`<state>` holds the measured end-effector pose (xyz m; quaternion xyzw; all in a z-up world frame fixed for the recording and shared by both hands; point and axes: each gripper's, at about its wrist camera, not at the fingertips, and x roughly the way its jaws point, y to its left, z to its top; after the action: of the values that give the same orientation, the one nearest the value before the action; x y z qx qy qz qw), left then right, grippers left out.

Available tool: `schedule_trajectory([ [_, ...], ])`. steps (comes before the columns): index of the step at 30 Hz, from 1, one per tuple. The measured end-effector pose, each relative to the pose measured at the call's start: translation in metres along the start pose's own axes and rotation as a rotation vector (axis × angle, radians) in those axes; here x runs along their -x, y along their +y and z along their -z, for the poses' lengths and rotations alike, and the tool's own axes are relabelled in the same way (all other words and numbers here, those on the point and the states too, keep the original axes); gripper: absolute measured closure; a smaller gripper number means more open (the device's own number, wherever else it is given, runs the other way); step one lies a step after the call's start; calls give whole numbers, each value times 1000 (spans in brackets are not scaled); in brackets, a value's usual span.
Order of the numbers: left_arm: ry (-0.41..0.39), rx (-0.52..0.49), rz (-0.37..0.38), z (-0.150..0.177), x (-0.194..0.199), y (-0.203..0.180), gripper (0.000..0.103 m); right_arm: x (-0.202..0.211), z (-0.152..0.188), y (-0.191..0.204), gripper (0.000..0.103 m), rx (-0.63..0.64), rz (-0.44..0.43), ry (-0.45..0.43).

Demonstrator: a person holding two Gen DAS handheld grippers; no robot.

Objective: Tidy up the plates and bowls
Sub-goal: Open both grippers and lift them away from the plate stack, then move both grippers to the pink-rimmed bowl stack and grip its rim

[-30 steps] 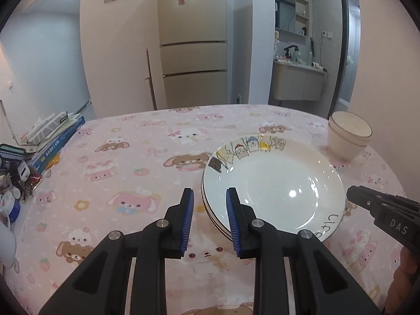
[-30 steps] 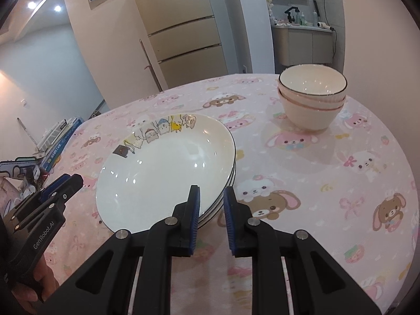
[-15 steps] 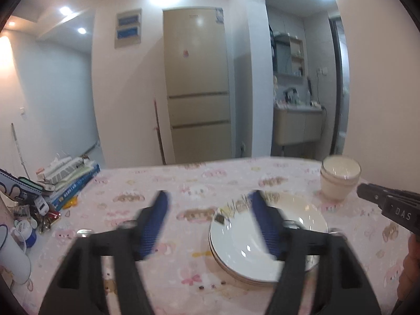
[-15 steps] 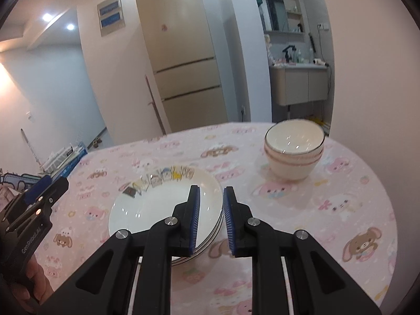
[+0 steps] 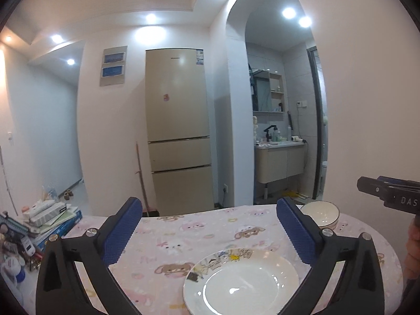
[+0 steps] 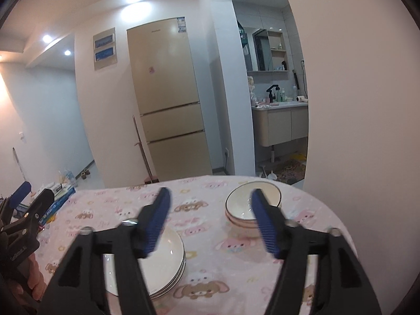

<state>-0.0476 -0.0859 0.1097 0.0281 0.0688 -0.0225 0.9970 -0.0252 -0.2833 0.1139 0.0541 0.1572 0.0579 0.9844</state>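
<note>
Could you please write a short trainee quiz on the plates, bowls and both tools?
1. True or false: the plates form one stack on the table.
2. Where do the bowls sit relative to the plates in the right wrist view: A) farther back and to the right, B) on top of them, C) nearer and to the left?
3. Fill in: the left tool and right tool are both ____.

Key: 1 true; 2 A; 3 open, holding nothing.

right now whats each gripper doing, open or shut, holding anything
left gripper: open, holding nothing
right gripper: open, holding nothing
</note>
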Motion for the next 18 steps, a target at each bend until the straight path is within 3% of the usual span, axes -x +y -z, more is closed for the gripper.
schedule_trajectory([
  [1,4,7,20,-4,-4,-3,0,0,-3,-3,14,7,-5,-11],
  [4,17,31,50,-14,-17,-9,0,1,-9,-9,7,25,20,-57],
  [10,41,58,115,-33,-50,-31,0,-6,-22,-27,2,24,29,-95],
  [15,82,47,154,-40,-88,-53,0,-28,-27,-49,2,-3,95,-48],
  [18,176,70,227,-39,-124,-64,0,-50,-32,-70,2,-67,90,24],
])
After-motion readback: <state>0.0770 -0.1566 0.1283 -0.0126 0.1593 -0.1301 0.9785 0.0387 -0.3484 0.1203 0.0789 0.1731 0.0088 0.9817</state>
